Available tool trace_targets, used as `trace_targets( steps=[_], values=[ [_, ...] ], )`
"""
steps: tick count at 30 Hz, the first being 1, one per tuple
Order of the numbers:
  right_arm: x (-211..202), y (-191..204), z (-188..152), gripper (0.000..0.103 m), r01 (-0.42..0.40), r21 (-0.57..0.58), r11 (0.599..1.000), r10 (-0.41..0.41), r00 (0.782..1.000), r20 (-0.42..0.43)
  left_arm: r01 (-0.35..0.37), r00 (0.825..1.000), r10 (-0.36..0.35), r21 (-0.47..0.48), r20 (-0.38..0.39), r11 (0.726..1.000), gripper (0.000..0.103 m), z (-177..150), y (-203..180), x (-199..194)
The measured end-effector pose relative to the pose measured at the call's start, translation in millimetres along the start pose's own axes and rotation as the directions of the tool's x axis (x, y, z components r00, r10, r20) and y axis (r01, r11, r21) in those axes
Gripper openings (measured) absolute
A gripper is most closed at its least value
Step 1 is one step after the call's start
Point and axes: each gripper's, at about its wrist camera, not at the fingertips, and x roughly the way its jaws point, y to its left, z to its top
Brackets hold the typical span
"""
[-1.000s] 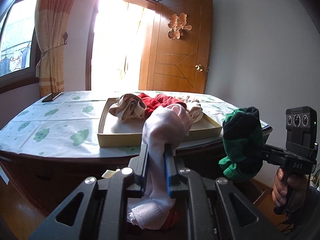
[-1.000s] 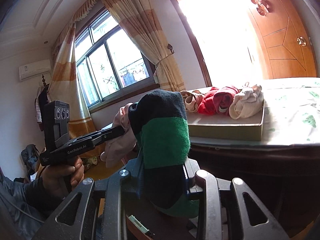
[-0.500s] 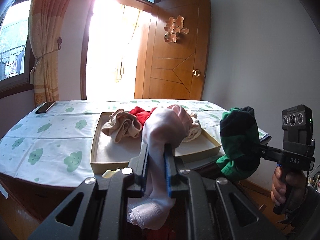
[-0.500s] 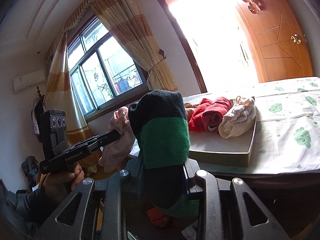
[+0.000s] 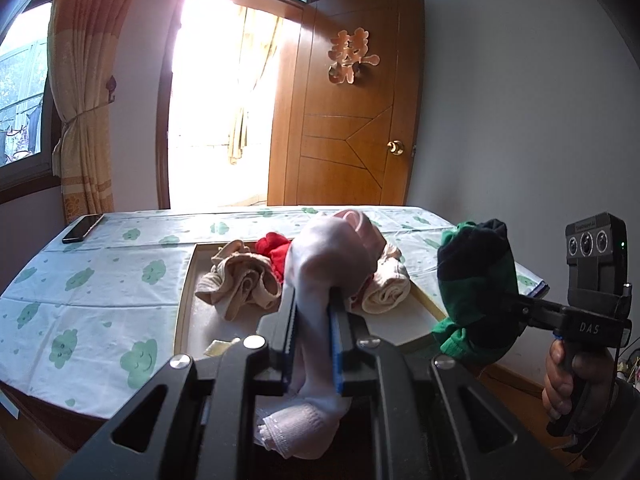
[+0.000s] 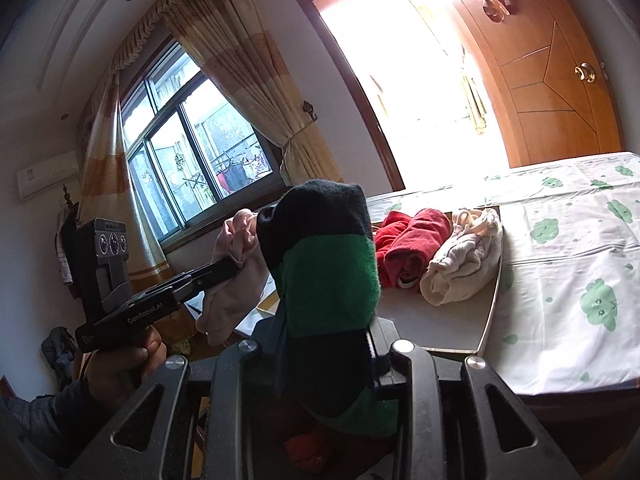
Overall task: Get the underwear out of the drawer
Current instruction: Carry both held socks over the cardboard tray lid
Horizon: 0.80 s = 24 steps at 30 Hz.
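Observation:
My left gripper (image 5: 314,300) is shut on a pale pink undergarment (image 5: 336,256), held above the near edge of a shallow cardboard tray (image 5: 186,304) on the table. My right gripper (image 6: 326,316) is shut on a black-and-green undergarment (image 6: 328,276); it also shows at the right of the left wrist view (image 5: 474,292). The left gripper and its pink garment (image 6: 236,280) show at the left of the right wrist view. The tray holds a beige garment (image 5: 240,284), a red one (image 6: 412,244) and a cream one (image 6: 464,260). The drawer is not visible.
The table wears a white cloth with green prints (image 5: 100,280). A dark phone (image 5: 82,228) lies at its far left corner. A wooden door (image 5: 348,120) and bright doorway stand behind. A curtained window (image 6: 200,160) is at the left.
Both grippers have risen with their garments: the tabletop and tray are now seen from above, and the tray appears nearer. Both grips are unchanged.

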Motion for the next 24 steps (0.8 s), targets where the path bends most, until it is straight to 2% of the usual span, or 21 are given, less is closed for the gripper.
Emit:
trace_targets(
  steps=[12,24],
  values=[
    [20,-15,50,0.032,0.029,0.036,0.999,-0.03,0.999,0.018,0.013,0.999,-0.014,-0.043,-0.033,0.999,0.012,45,6,39],
    [43,-45,89,0.032,0.058,0.109,0.992,-0.059,0.998,0.012,0.049,0.995,-0.067,-0.207,-0.08,0.977,0.012,76,27,86]
  ],
)
